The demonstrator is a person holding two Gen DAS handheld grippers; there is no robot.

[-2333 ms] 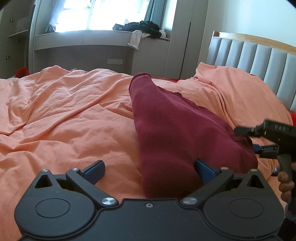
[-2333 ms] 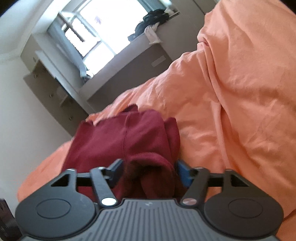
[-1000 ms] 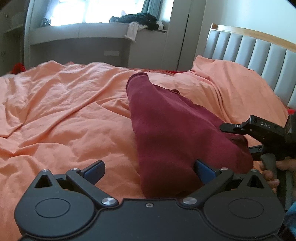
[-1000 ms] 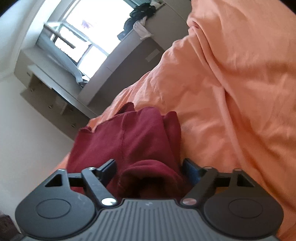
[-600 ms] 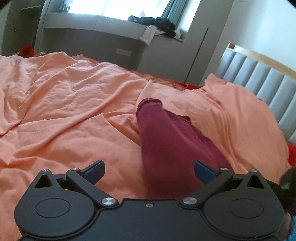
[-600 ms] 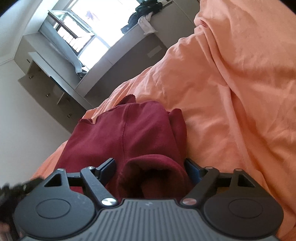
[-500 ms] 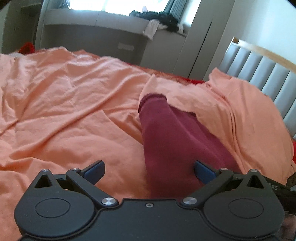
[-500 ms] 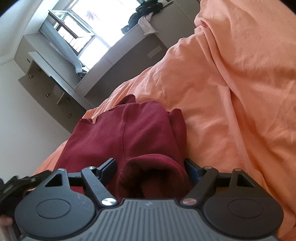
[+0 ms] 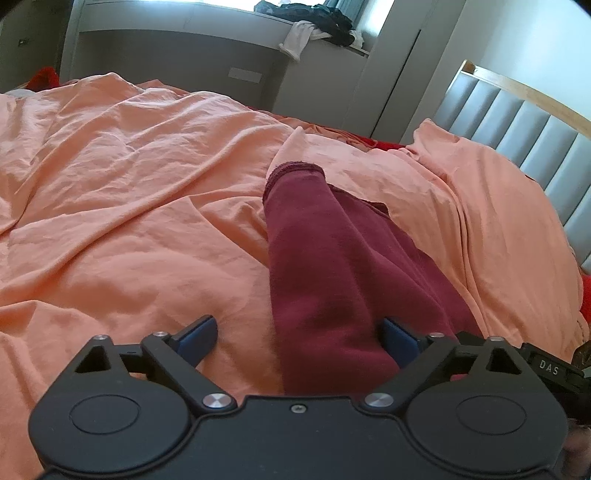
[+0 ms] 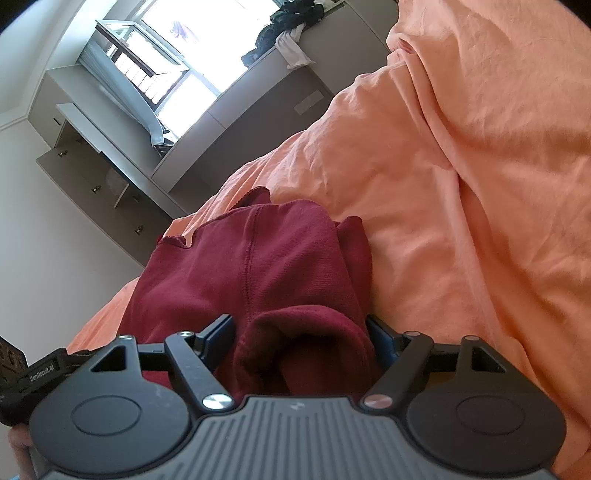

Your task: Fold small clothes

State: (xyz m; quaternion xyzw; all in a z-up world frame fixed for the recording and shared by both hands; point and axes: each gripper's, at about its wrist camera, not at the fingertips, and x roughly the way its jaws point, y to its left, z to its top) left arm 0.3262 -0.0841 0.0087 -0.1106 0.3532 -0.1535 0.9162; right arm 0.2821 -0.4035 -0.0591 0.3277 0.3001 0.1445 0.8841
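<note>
A dark red garment (image 9: 332, 266) lies folded lengthwise on the orange bedsheet (image 9: 129, 206), running away from me. My left gripper (image 9: 299, 336) is open; the garment's near end lies between its jaws, against the right finger. My right gripper (image 10: 301, 336) is open too, with a rolled end of the same garment (image 10: 258, 266) bulging between its blue pads (image 10: 218, 332). The two grippers sit close together at the garment's near end: the right gripper's body shows at the left wrist view's right edge (image 9: 554, 369).
An orange pillow (image 9: 498, 206) lies against the grey padded headboard (image 9: 524, 129) on the right. A grey window bench (image 9: 184, 62) with a pile of dark and white clothes (image 9: 314, 22) stands beyond the bed. Drawers (image 10: 96, 173) line the wall.
The left gripper has swung and drawn nearer the right one, which now sits at its lower right edge. The garment looks narrower and longer. Both grippers stay open.
</note>
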